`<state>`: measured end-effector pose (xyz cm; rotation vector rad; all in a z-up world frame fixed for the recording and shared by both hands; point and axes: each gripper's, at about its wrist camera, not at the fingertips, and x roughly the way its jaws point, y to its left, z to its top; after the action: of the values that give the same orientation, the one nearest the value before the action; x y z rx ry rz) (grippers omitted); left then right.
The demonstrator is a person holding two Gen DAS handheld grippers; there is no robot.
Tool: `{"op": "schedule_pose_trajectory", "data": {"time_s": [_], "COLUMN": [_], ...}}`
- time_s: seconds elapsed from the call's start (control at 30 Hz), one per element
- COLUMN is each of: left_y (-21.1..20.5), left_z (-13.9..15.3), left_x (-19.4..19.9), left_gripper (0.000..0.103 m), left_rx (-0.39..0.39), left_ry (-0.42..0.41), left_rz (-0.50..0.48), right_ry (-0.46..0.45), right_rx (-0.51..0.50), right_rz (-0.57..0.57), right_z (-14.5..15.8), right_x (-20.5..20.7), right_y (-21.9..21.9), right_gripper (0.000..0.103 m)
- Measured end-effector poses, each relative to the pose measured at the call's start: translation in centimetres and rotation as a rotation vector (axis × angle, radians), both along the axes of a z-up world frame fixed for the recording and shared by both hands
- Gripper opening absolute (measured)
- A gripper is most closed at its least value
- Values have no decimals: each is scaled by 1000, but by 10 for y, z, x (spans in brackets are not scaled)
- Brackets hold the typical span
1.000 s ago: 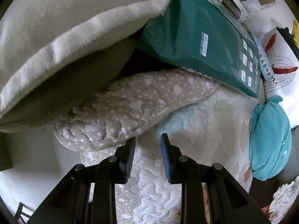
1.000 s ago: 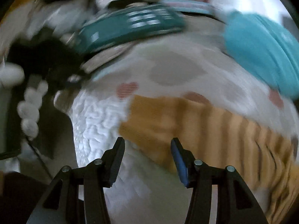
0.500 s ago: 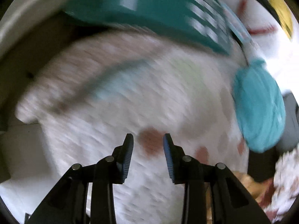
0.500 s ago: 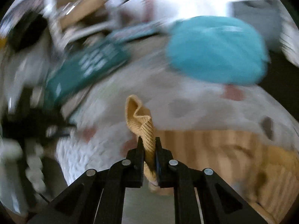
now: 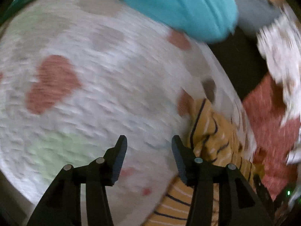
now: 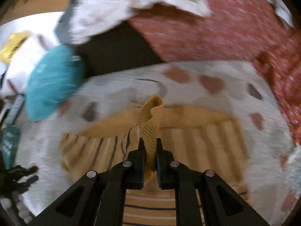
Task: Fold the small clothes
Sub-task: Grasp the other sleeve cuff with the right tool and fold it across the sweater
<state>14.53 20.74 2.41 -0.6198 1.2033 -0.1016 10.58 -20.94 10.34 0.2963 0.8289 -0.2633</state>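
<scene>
Your right hand-held gripper [image 6: 150,148] pinches a raised fold of 1 mustard-yellow striped knit garment [image 6: 197,143], which lies on the white quilted heart-print bed cover [image 6: 188,73]. Your left hand-held gripper [image 5: 148,151] hangs spread, holding nothing, just beside that garment [image 5: 212,137]. 1 teal cushion [image 5: 180,5] and 1 red knit cloth [image 5: 267,124] sit nearby; motion blur hides finer detail.

**Right gripper clamped, left gripper spread**

The right gripper [image 6: 150,146] has its jaws pinched tight on a ribbed fold of the mustard striped garment [image 6: 150,113], lifted from the quilt. The left gripper [image 5: 148,146] hangs with jaws apart, gripping nothing.
</scene>
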Motion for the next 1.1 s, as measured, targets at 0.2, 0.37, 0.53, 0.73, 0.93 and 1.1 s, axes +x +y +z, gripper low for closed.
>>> {"op": "schedule_pose_trajectory", "data": {"time_s": [0.2,0.37,0.53,0.73,0.93,1.1], "left_y": [-80,-131,-105,-45,-32,-88], "left_z": [-22,-34,-22,-13,16,21], "left_x": [15,26,24,4,-9,-7], "left_gripper": [50,41,6,0,27,55], "left_rx": [-63,-68,-60,120,85,30], "left_ry": [64,77,69,89,-44,-85], "left_rz": [-171,-254,-139,-19,-103,-238], "right_ry": [35,41,8,31,121,129], "right_rx": [60,115,130,82,143,132], "right_rz": [-93,-95,-72,-62,-103,-105], "right_z": [-34,-51,-41,-47,-90,-89], "right_x": [-23,-29,-29,-30,-34,-36], "right_y": [-72,-91,-93,-92,-100,-95], "right_gripper": [10,10,10,10,13,13]}}
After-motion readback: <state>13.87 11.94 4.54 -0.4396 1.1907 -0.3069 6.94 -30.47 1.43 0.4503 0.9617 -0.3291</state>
